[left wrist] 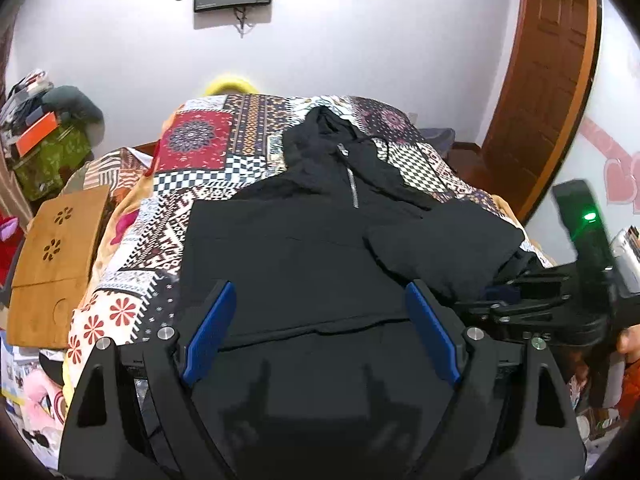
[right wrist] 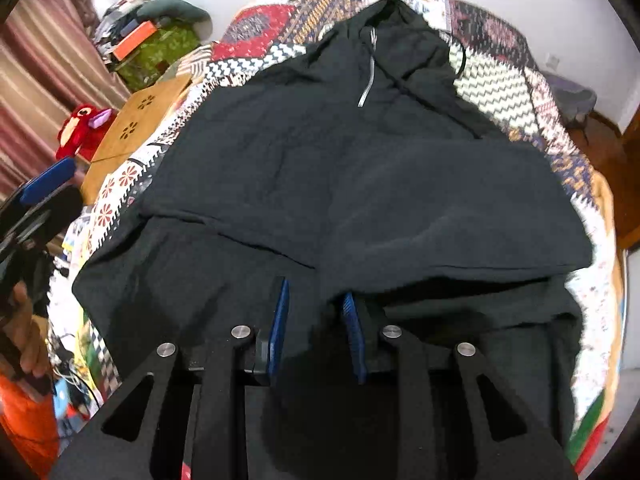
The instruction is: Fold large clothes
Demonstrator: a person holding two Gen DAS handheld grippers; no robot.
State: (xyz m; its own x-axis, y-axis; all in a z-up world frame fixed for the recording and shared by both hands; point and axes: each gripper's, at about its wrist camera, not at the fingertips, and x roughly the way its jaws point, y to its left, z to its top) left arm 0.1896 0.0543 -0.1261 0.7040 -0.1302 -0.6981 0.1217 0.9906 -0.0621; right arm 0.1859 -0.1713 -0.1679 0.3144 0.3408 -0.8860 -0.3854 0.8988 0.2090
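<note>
Black hoodie [right wrist: 360,184] cloth sits between the right hand-held gripper [right wrist: 314,300]'s narrowly parted jaws; the left hand-held gripper [left wrist: 320,300] hovers wide, empty.

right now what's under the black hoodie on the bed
The black hoodie lies spread on a patchwork bedspread, which shows around its hood and sides. Whatever sits directly beneath the hoodie's body is covered, so only the bedspread can be confirmed.
</note>
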